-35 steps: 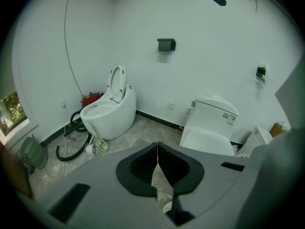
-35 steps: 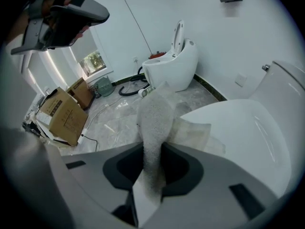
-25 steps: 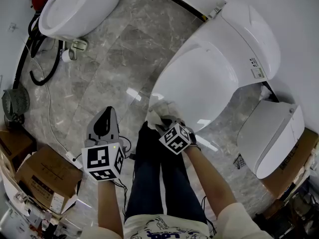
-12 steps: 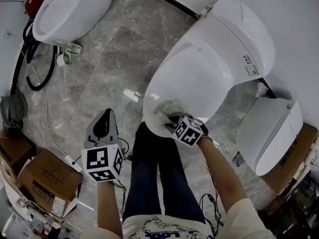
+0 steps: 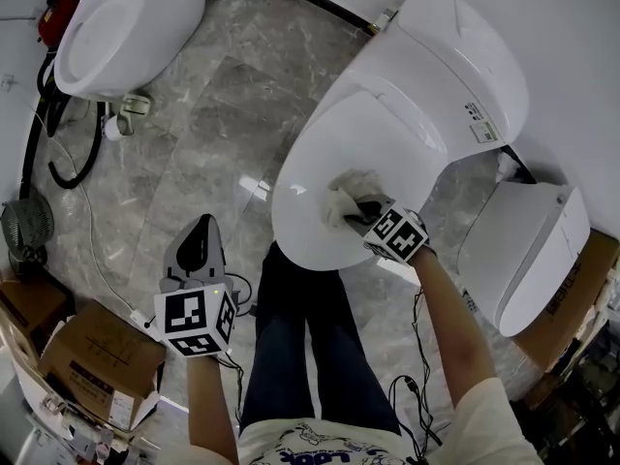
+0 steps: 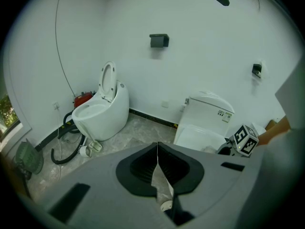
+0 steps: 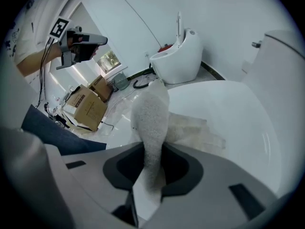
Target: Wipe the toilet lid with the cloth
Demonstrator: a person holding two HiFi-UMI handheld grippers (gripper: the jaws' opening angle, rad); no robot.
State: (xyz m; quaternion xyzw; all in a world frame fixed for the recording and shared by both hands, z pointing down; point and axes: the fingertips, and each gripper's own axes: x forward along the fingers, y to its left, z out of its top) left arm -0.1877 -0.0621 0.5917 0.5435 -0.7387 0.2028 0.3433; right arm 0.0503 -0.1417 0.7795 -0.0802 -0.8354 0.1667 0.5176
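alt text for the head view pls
Seen from above, the right gripper holds a white cloth against the closed toilet lid, jaws shut on the cloth. The left gripper hangs shut and empty over the grey marble floor, beside the person's legs. Another toilet stands at top left.

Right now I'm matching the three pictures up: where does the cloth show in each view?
Head view: cloth right of centre, on the toilet lid, at the right gripper tips.
Left gripper view: too small to make out; look lower right, by the right gripper.
Right gripper view: centre, pinched between its jaws, trailing onto the lid.
Shared landmark: the toilet lid.
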